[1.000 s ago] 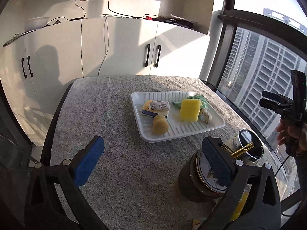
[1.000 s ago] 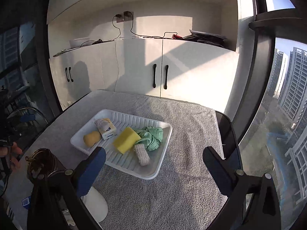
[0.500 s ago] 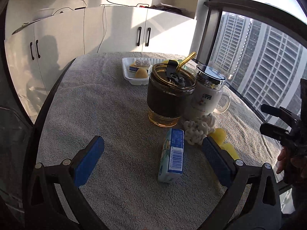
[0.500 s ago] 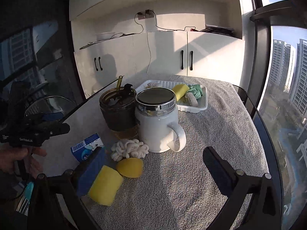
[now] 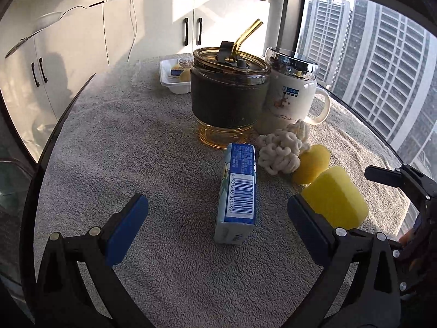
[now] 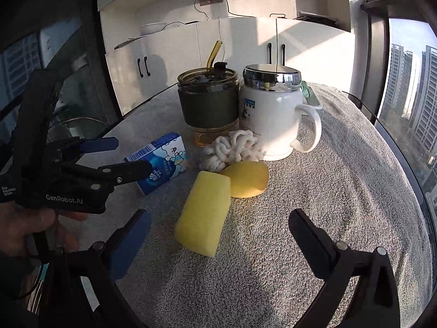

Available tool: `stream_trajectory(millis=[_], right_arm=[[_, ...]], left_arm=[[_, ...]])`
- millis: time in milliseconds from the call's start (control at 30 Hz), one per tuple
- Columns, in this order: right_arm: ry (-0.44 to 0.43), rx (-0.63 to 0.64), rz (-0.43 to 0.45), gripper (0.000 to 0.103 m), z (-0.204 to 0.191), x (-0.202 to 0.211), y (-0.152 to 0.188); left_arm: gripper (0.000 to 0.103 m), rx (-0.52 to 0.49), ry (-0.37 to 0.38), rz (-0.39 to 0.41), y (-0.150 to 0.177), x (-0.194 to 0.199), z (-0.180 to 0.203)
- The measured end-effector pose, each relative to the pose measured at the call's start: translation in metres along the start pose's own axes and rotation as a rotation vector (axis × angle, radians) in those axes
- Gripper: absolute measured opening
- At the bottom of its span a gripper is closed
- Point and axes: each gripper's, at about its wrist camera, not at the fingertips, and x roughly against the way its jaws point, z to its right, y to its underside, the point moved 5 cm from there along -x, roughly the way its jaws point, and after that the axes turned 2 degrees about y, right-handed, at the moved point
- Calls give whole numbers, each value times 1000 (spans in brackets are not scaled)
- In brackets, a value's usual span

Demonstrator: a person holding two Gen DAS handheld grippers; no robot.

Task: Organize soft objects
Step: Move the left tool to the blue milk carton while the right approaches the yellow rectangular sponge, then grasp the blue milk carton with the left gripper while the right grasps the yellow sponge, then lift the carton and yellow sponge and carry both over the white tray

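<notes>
A yellow sponge block [image 6: 203,213], yellow egg-shaped sponge [image 6: 245,179], white knitted scrubber [image 6: 232,149] and tissue pack [image 5: 240,191] lie unsorted just ahead of the wide-open, empty left gripper [image 5: 215,222] and right gripper [image 6: 218,236], the part-filled white tray [image 5: 174,83] far beyond on the grey-towelled table [image 5: 136,136] between cabinets and windows.

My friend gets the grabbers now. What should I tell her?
Left gripper: open, nothing held, blue tissue pack lying between its fingers.
Right gripper: open, nothing held, rectangular yellow sponge just ahead.
Near the two cups: white knitted scrubber and oval yellow sponge.
Done: several soft things already lie in the white tray at the back.
Left: these four, probably into the tray.
</notes>
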Motion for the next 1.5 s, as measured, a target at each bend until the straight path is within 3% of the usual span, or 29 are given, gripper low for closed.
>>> stream_trajectory(millis=[133,333,467,533,600,767,900,1033,1500], right_arm=[[25,-12,-30,101,1,-11,5],[52,-40,-82,77,8,-25,10],[35,-45,-110,66,7,-30,16],[21,-44,-117,57,6,-31,19],[16,-33,-115,49,3,-30,19],[-5,-26,-113,40,0,-28,20],[-23,-19,-113,29,-5,-28,19],[-30,-4,-110,26,-9,-28,19],[-31,24,-77,25,-8,-13,13]], left_arm=[[103,-19,7,-19,-3,-9,0],[103,-32,1,-116,4,-29,0],[102,-46,-9,-128,8,-31,1],[94,-30,-8,-113,7,-29,-1],[69,-22,-2,-123,8,-29,-3],[60,-27,22,-134,10,-32,1],[39,-4,47,-123,10,-30,1],[24,18,79,-117,11,-28,1],[23,49,70,-75,12,-11,3]])
